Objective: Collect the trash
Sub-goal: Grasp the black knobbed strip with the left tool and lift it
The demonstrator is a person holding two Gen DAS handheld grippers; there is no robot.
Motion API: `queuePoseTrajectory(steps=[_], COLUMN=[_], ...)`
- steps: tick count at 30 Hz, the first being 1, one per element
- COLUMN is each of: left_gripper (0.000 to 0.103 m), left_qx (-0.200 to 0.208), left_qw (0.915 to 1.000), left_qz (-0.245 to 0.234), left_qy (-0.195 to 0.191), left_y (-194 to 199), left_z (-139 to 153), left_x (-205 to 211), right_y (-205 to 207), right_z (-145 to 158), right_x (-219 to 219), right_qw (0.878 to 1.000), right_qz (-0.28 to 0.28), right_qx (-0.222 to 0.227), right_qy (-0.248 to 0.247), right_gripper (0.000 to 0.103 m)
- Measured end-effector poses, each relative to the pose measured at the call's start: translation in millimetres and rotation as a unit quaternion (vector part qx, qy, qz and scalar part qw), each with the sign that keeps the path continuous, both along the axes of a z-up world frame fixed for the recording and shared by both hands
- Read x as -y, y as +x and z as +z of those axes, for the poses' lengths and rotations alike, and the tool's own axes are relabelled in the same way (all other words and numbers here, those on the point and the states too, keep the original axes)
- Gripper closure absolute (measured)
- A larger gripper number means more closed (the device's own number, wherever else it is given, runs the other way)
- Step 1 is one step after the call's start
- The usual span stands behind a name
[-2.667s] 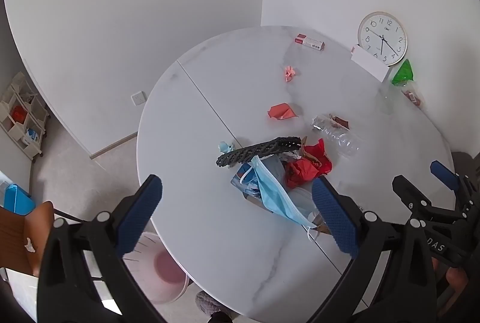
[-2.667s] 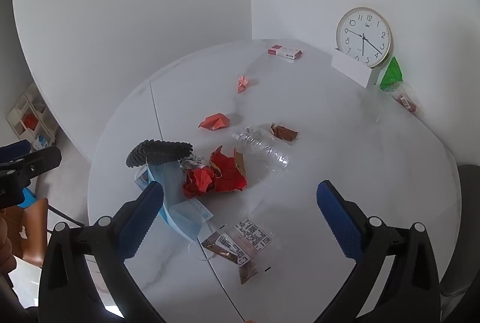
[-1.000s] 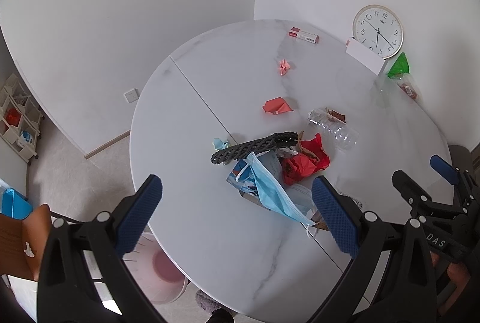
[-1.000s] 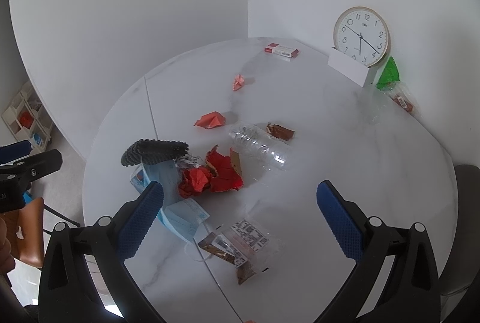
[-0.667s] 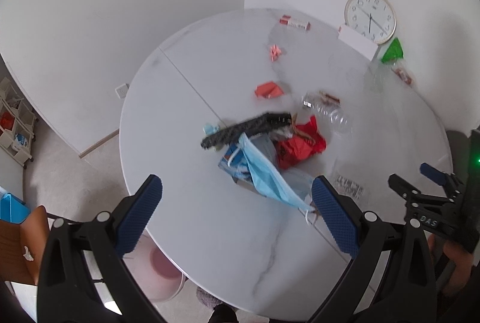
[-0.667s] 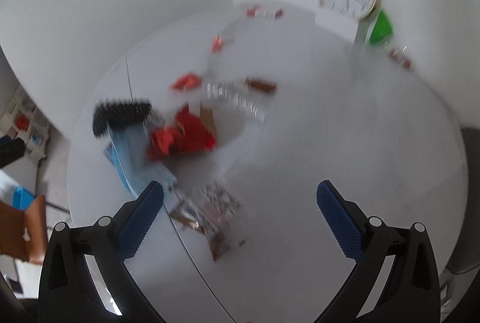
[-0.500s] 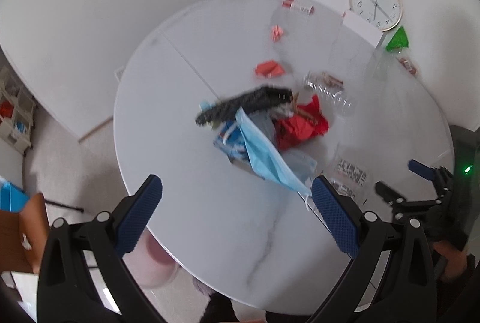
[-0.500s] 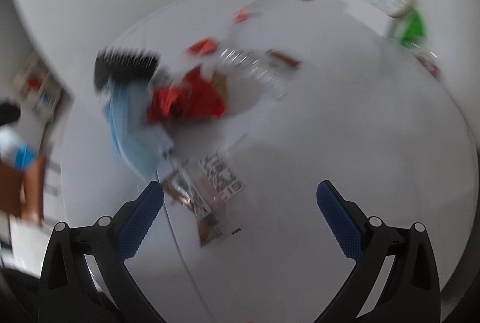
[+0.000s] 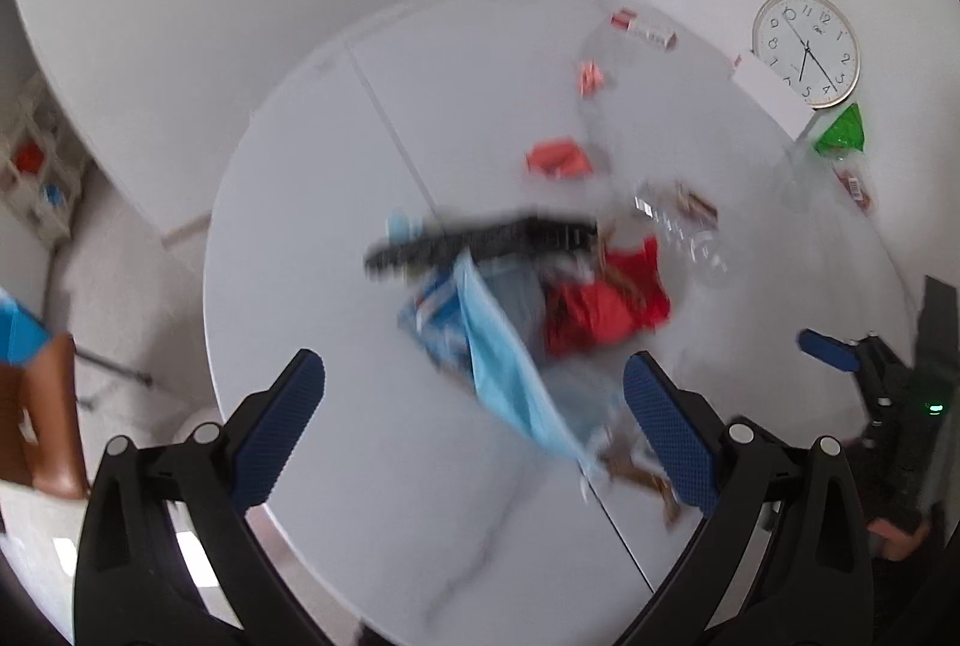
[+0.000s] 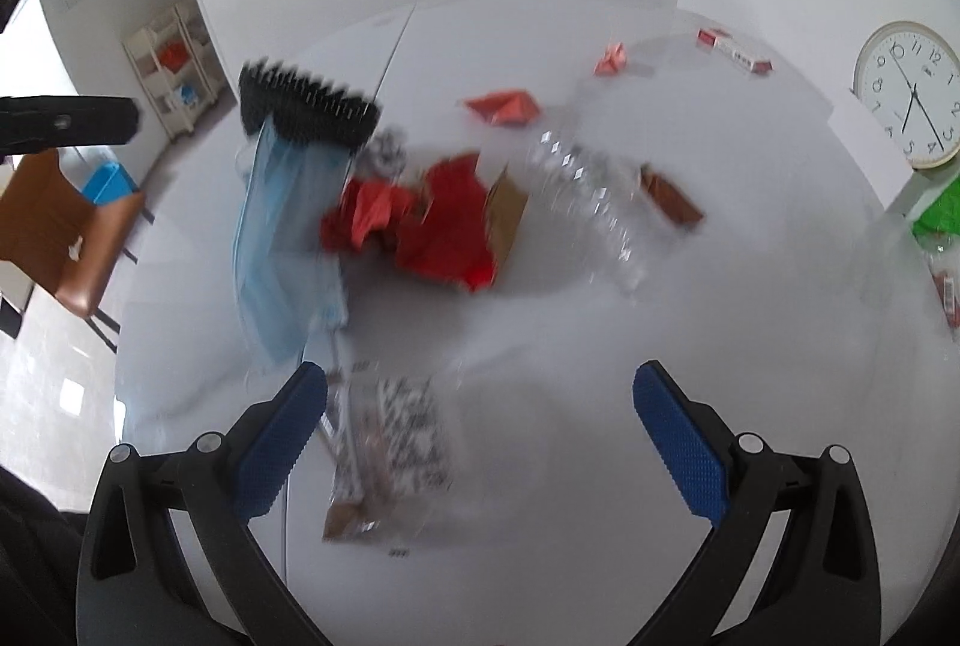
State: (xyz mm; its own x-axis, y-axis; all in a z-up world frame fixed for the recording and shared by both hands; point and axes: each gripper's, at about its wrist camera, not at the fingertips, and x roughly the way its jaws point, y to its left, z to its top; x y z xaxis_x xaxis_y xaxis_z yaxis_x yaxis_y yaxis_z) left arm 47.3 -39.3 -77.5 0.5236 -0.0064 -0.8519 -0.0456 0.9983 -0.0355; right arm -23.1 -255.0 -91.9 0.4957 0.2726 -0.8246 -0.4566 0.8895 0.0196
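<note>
Right gripper (image 10: pixel 480 424), jaws spread wide and holding nothing, hangs above the near edge of the round white table (image 10: pixel 660 322); a clear printed wrapper (image 10: pixel 390 454) lies just beside its left finger. Left gripper (image 9: pixel 474 424), likewise released and empty, hangs above the near-left edge of the table, the blue face mask (image 9: pixel 510 370) lying between its fingers in that view.

Trash lies heaped toward the table's middle: the mask, a black comb-like piece (image 10: pixel 306 112) resting over the mask's far end, crumpled red paper (image 10: pixel 432 220), and a clear plastic bottle (image 10: pixel 588 196) with a brown wrapper (image 10: pixel 672 196) just beyond it. Further out lie an orange scrap (image 10: pixel 504 106), a small pink scrap (image 10: pixel 612 58) and a red-and-white box (image 10: pixel 735 49) near the far edge. A clock (image 10: pixel 912 94) and a green bag (image 10: pixel 939 214) stand at the far-right edge.

Likely risks: the mask is thin and limp, so a pinch may catch only a strap or drag the comb-like piece along; the light bottle may roll from a glancing contact. Both views are motion-blurred, hindering aim.

Legible writing: clock numerals only; the wrapper's print and the box label cannot be read.
</note>
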Motion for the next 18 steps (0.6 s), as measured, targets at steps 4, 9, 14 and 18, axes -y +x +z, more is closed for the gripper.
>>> queuePoseTrajectory(steps=[4, 9, 14, 18], left_gripper=[0.008, 0.008, 0.042, 0.087], left_qx=[0.019, -0.016, -0.039, -0.055], left_qw=[0.9934, 0.9715, 0.9475, 0.9522], left_qz=[-0.085, -0.189, -0.246, -0.246], left_qy=[0.074, 0.142, 0.201, 0.172], left_y=[30.4, 69.0, 90.5, 102.4], left_z=[-3.4, -31.3, -54.6, -55.1], left_x=[17.3, 32.3, 39.9, 31.1], right_y=[12.0, 19.2, 25.6, 28.2], right_z=[7.1, 4.1, -4.8, -8.2], right_x=[6.7, 16.1, 29.4, 35.9], right_qw=[1.0, 0.999, 0.998, 0.997], right_qz=[0.004, 0.003, -0.017, -0.028], right_qx=[0.0, -0.007, -0.025, -0.036], right_qy=[0.022, 0.037, 0.052, 0.067], right_gripper=[0.002, 0.002, 0.002, 0.002])
